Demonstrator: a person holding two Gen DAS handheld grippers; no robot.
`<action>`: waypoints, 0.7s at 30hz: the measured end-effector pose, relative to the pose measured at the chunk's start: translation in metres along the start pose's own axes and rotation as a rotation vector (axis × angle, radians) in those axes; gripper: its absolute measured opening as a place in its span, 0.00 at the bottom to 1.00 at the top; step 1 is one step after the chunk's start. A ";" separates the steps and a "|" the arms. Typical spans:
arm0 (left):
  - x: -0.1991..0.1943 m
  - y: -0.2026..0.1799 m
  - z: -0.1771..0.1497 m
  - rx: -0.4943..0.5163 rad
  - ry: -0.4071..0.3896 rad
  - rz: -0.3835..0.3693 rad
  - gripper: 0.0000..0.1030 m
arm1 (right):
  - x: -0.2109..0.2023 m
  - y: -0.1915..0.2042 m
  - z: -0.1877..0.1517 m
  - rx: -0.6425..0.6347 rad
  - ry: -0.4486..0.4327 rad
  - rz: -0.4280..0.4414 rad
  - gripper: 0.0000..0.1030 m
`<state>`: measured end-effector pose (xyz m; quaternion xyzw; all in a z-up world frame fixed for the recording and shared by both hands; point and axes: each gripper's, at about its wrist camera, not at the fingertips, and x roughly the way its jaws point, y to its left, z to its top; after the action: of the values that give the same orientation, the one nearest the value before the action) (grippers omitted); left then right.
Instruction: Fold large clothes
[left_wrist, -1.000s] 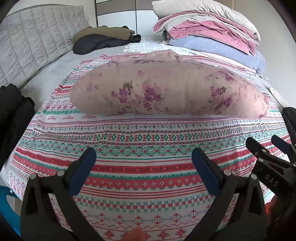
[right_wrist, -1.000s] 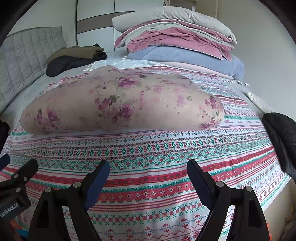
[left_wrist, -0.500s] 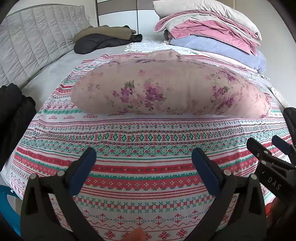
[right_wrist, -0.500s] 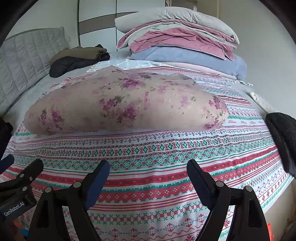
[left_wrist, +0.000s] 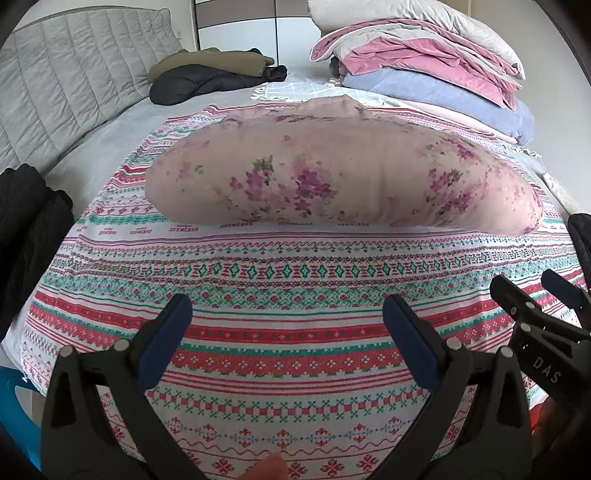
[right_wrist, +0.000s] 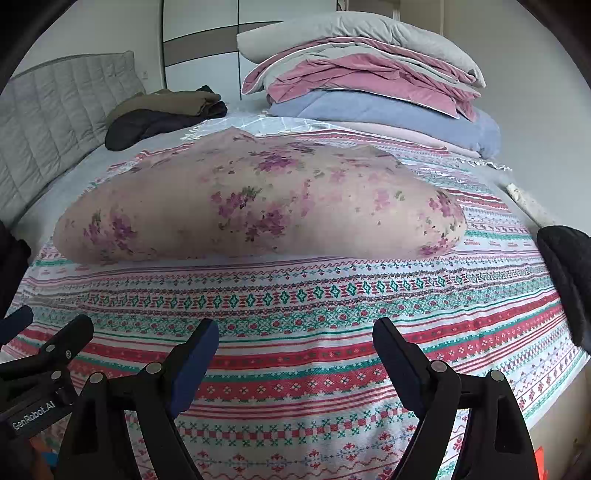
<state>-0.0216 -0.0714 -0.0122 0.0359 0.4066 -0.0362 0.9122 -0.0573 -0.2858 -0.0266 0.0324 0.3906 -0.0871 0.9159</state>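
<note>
The floral garment (left_wrist: 343, 173) lies spread flat across the middle of both frames, on the patterned bedspread (left_wrist: 295, 295), looking like a broad, smooth shape. Both tools hang at the bottom edge, well short of it: the left gripper (left_wrist: 288, 332) has its jaws wide apart and empty, and so does the right gripper (right_wrist: 295, 354). This could be a piece laid out for folding, or one just smoothed between folds; I can't say which. Any grasp would need a reach upward in frame to the garment's near hem.
</note>
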 end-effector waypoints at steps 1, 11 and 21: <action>0.000 0.000 0.000 -0.001 0.000 0.001 0.99 | 0.000 0.000 0.000 0.000 0.000 0.001 0.84; -0.001 0.001 0.000 -0.003 0.001 0.001 0.99 | 0.000 0.000 -0.001 -0.004 0.003 0.006 0.84; -0.001 0.003 0.001 -0.002 -0.001 0.004 0.99 | 0.001 0.000 -0.001 -0.005 0.007 0.009 0.84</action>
<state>-0.0211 -0.0685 -0.0111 0.0358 0.4062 -0.0341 0.9124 -0.0574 -0.2859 -0.0283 0.0323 0.3939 -0.0820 0.9149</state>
